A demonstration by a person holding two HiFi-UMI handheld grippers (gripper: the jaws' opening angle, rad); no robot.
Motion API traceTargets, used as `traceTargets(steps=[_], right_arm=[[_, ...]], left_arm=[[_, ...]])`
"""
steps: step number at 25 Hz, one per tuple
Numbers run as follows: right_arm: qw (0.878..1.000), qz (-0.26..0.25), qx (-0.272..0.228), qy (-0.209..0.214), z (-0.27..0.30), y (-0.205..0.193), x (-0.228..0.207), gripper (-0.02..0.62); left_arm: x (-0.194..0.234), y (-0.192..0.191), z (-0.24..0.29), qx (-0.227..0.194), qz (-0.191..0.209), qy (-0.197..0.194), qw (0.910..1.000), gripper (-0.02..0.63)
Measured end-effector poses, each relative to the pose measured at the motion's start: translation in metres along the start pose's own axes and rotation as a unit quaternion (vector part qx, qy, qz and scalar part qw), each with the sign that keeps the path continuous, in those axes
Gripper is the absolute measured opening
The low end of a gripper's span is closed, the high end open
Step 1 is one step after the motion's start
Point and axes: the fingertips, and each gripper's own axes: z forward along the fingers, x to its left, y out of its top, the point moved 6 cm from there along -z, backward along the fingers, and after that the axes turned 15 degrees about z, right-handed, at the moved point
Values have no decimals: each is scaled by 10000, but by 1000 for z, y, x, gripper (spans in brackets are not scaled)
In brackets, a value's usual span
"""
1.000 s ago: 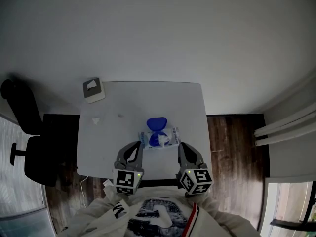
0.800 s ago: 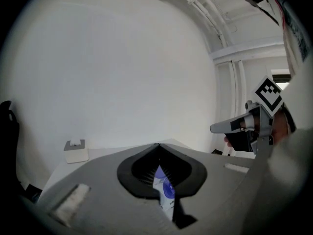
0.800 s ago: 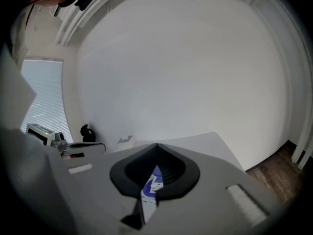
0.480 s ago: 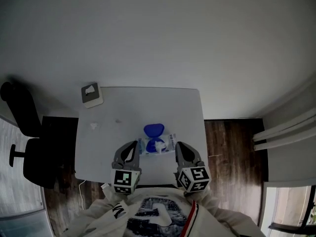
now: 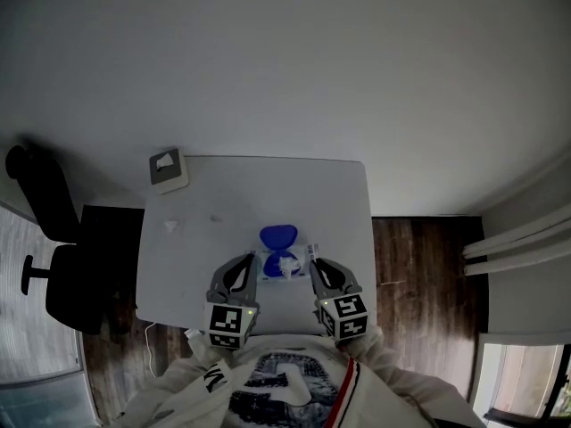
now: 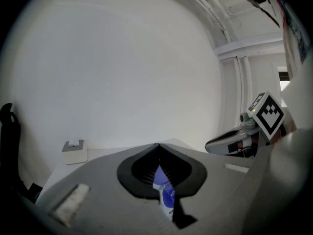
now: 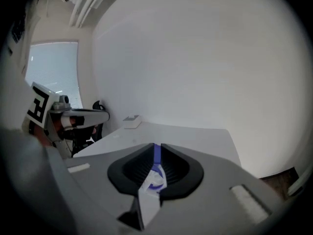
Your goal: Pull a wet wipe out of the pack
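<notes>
Here, the wet wipe pack, blue lid flipped up, is laid on the table between both grippers. The left gripper is clenched empty just beside the pack's left end. The right gripper, its jaws just opened to a slit, is pointed at the pack's right end.

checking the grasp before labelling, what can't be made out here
- Head view: pack print too small; left gripper and right gripper overlap its ends.
- Right gripper view: its just-opening jaws hide most of the wipe; contact unclear.
- Left gripper view: jaws show only a strip of pack.
</notes>
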Motion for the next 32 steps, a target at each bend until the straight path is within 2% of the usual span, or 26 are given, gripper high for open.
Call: traceTargets(steps=[10,19,26,32], right_arm=[[9964,-235,695,420,23,-15,-4,190],[9869,-582,1260,824,39,-28,1,324],[9743,-995,1720,1061,58,-43,4,336],[9630,-1243,2142,1066,76,-58,6,324]], left_arm=[[4,-4,1,121,-120,223,9996,5],[9,-5,-7,213,-167,458,9986,5],[12,-7,-18,313,-155,664,9972,5],[12,-12,-29,428,-159,839,9954,5]])
